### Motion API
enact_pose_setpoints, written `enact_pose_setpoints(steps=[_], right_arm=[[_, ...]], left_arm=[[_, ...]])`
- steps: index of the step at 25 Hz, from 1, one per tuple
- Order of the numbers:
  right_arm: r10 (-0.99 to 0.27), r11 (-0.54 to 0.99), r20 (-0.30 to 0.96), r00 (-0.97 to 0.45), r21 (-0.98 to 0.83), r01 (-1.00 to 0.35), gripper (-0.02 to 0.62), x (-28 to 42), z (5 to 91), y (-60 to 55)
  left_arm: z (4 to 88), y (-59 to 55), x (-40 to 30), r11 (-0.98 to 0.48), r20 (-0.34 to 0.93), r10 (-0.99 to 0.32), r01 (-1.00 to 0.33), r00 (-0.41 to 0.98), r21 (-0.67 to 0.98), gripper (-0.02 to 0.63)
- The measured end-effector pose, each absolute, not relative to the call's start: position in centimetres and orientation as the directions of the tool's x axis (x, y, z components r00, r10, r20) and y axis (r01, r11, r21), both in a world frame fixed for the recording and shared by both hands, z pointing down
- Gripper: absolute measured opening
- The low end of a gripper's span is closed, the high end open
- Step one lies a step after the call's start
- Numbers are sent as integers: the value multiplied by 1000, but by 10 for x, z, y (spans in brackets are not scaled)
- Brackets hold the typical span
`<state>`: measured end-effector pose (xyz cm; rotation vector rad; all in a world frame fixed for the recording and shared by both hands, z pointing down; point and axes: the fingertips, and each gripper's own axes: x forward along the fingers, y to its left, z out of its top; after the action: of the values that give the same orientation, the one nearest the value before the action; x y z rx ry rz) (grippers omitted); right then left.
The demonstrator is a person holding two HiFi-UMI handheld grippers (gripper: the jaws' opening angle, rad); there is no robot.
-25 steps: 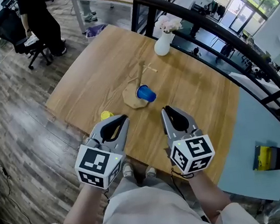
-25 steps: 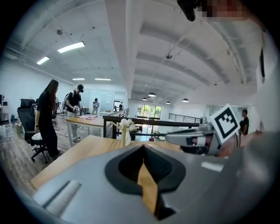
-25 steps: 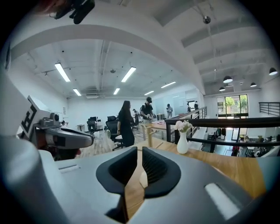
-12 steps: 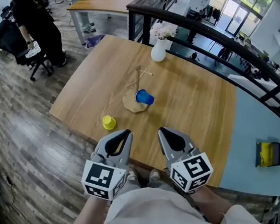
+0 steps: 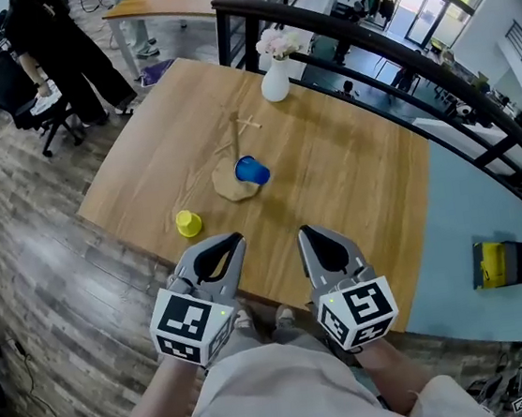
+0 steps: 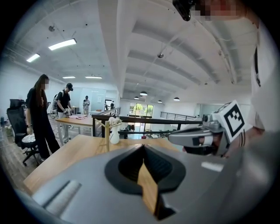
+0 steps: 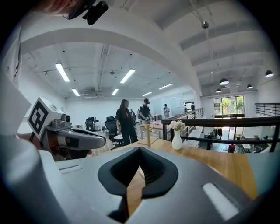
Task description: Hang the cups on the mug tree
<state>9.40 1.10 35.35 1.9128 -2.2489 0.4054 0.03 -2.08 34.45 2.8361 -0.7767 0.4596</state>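
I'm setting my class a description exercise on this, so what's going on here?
A person holds a gripper in each hand at the near edge of a wooden table. The left gripper and right gripper are both shut and empty; the right one's jaws have just closed on nothing. The mug tree stands mid-table with a blue cup at its base; whether it hangs is unclear. A yellow cup sits apart, untouched.

blue cup [image 5: 253, 170], yellow cup [image 5: 188, 223], white vase [image 5: 275, 80]

mug tree [image 5: 235, 145] pegs too small, person [image 5: 61, 43] cropped
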Motion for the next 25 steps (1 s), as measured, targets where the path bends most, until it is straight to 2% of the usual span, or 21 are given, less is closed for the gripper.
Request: enact_pose_setpoints(steps=[3, 12, 25], right_arm=[[-945, 81, 310, -107, -98, -992, 8, 117, 361, 21], [-912, -19, 408, -26, -107, -994, 143, 161, 410, 53], [-837, -73, 548, -10, -130, -989, 212, 200, 491, 72]], left_arm=[[351, -15, 20, -873, 349, -428, -482, 833, 79, 2], [389, 5, 86, -926, 401, -283, -358, 871, 123, 2], [460, 26, 146, -953, 521, -140, -257, 842, 158, 2]])
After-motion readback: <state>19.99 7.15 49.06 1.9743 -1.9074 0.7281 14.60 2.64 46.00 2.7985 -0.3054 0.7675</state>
